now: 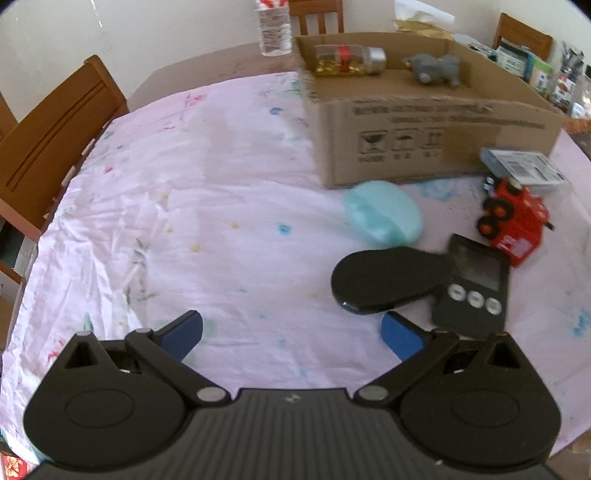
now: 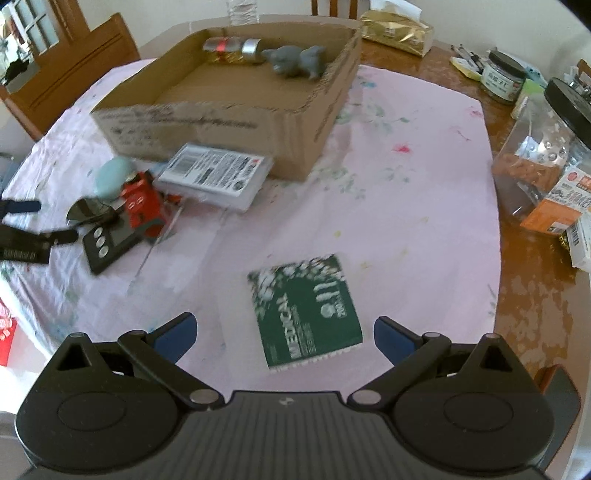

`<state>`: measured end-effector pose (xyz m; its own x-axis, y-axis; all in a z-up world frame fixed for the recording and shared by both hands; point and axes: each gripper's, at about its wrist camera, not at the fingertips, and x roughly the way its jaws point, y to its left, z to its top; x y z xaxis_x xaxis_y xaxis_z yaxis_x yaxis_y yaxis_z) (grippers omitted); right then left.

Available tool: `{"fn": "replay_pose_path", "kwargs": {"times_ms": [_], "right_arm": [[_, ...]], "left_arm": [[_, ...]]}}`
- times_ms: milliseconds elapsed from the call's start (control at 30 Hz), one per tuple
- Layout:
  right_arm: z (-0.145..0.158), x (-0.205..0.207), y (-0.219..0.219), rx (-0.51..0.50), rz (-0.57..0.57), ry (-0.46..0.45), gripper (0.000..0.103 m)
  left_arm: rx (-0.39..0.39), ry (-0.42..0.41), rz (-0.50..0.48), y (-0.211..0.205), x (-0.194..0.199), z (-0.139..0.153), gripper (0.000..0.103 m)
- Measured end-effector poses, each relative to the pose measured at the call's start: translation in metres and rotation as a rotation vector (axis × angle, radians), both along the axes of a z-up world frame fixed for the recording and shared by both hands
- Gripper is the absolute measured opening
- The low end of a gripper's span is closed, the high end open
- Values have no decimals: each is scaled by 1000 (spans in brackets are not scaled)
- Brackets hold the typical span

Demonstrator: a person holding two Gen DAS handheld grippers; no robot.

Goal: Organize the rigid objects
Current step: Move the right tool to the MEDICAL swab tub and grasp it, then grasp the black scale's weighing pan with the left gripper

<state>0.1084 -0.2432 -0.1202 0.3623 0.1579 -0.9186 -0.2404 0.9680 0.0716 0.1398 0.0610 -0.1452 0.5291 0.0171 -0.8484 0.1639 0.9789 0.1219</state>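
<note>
A cardboard box (image 1: 436, 144) (image 2: 207, 125) stands on the pink cloth and holds a gold-filled jar (image 1: 349, 61) (image 2: 231, 50) and a grey toy animal (image 1: 434, 68) (image 2: 295, 61). In front of it lie a teal case (image 1: 384, 214) (image 2: 112, 177), a black oval case (image 1: 388, 278), a black timer (image 1: 474, 282) (image 2: 110, 243), a red toy truck (image 1: 513, 223) (image 2: 142, 206) and a white packet (image 1: 524, 168) (image 2: 216, 173). My left gripper (image 1: 291, 336) is open, left of the black case. My right gripper (image 2: 284, 334) is open over a green booklet (image 2: 308, 310).
Wooden chairs (image 1: 55, 144) stand at the table's left side. A water bottle (image 1: 275, 27) is behind the box. Jars and packets (image 2: 543, 155) crowd the bare wooden table (image 2: 535, 280) on the right, with a gold tissue pack (image 2: 397, 31) at the back.
</note>
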Motion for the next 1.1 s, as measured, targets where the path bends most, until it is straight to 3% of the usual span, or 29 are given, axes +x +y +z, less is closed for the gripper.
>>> {"fn": "replay_pose_path", "kwargs": {"times_ms": [233, 400, 533, 800, 1100], "right_arm": [[-5, -6, 18, -32, -15, 6, 103], [-16, -7, 19, -78, -28, 8, 103], [-23, -8, 19, -52, -49, 22, 103], [-34, -13, 25, -94, -58, -29, 103], [-34, -14, 26, -92, -96, -50, 103]], "left_arm": [[44, -14, 8, 12, 4, 4, 102], [-65, 9, -70, 11, -11, 16, 102], [-161, 1, -163, -3, -14, 23, 102], [-199, 39, -216, -11, 2, -1, 102], [-233, 29, -262, -13, 15, -4, 102]]}}
